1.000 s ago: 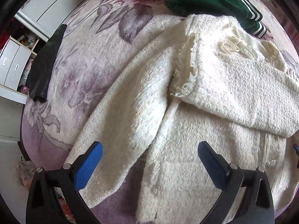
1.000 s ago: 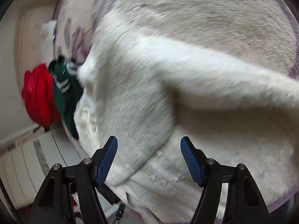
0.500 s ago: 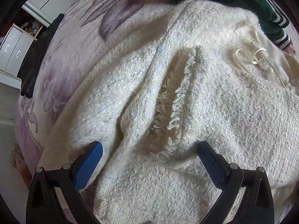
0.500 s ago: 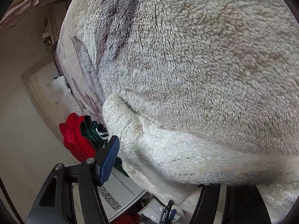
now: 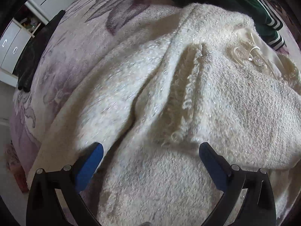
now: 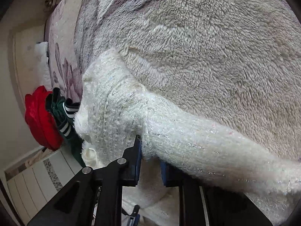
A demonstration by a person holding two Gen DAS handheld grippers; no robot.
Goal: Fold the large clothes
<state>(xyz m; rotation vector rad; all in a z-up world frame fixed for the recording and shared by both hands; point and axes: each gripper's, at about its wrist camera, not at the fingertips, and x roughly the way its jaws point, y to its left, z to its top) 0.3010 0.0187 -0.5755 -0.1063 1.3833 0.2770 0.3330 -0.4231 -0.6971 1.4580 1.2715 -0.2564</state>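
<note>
- The cream jacket (image 5: 188, 103) lies spread on the floral fleece blanket (image 5: 90, 43) of a bed, reaching that blanket's near edge.
- The left gripper (image 5: 150, 162) hovers just above the jacket body, blue pads wide apart and gripping nothing, probably staged for a pinch on the bunched front panel.
- The right gripper (image 6: 149, 158) has its jaws narrowed on a fold of the jacket, judged to be a sleeve, lifted clear of the blanket so it can be carried across.
- The jacket is nubby bouclé with silver threads and a frayed fringe trim (image 5: 186, 101); it will drape limply.
- A green striped garment (image 5: 235, 1) lies toward the far edge, touching the jacket's collar.
</note>
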